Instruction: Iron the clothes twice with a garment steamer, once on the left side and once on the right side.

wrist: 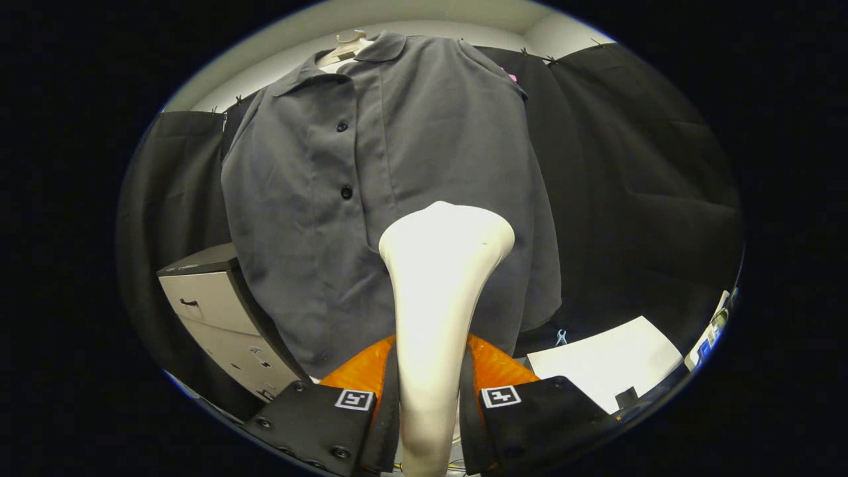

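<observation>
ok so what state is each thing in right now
tongs: shut on the steamer's handle
steamer: held upright, head in front of the shirt's lower right part
shirt: hanging on a hanger, buttoned, slightly creased
hanger: carrying the shirt
cabinet: drawers closed

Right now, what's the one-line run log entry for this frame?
gripper: shut on steamer | steamer head: raised before shirt front, contact unclear | shirt: hanging on hanger, buttoned | cabinet: beside shirt

Your steamer glares white near centre; the shirt stays evenly lit and sharp, edges bowing from nine to three o'clock.
</observation>
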Tool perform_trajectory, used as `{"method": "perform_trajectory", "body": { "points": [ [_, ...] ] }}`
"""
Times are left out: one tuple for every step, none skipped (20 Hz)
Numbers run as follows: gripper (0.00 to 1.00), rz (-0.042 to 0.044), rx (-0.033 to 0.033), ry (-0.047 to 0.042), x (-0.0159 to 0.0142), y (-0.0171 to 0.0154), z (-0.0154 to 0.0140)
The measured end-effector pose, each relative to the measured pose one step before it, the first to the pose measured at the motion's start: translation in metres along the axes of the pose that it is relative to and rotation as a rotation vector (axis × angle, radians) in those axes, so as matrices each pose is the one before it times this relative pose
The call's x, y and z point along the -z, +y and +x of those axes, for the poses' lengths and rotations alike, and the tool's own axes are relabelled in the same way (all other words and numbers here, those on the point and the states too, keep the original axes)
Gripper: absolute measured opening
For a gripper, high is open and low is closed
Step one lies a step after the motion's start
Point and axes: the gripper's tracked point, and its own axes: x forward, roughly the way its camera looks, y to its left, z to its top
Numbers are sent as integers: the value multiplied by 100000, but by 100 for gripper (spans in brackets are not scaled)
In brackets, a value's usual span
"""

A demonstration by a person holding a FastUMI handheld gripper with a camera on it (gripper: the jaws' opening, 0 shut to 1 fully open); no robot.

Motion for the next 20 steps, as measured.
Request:
{"method": "perform_trajectory", "body": {
  "points": [
    [45, -767, -461, -1177, -362, 477, -590],
    [45, -553, -450, -944, -433, 490, -546],
    [45, 36, -742, -22, -345, 650, -418],
    [45, 744, -1561, -204, -356, 814, -622],
    [45, 594, -1557, -431, -436, 855, -574],
    [45, -377, -979, -844, -444, 747, -615],
    [45, -1134, -572, -1490, -541, 637, -555],
    [45, -1434, -410, -1774, -542, 559, -608],
    [45, -900, -753, -1267, -655, 664, -354],
    [45, -96, -852, -610, -506, 789, -284],
    [45, 856, -1217, -434, -511, 710, -380],
    [45, 816, -1461, -1764, -699, 765, -474],
    [45, -210, -1004, -1893, -693, 612, -379],
    [45, -1264, -440, -1690, -568, 420, -363],
    [45, -1727, -277, -1247, -655, 471, -321],
    [45, -1175, -268, -1281, -510, 367, -385],
    [45, -186, -969, -972, -727, 433, -414],
    [45, 160, -1069, -1164, -765, 429, -397],
    [45, 278, -661, -1047, -707, 458, -343],
    [45, 17, -658, -1533, -766, 339, -258]
  ]
}}
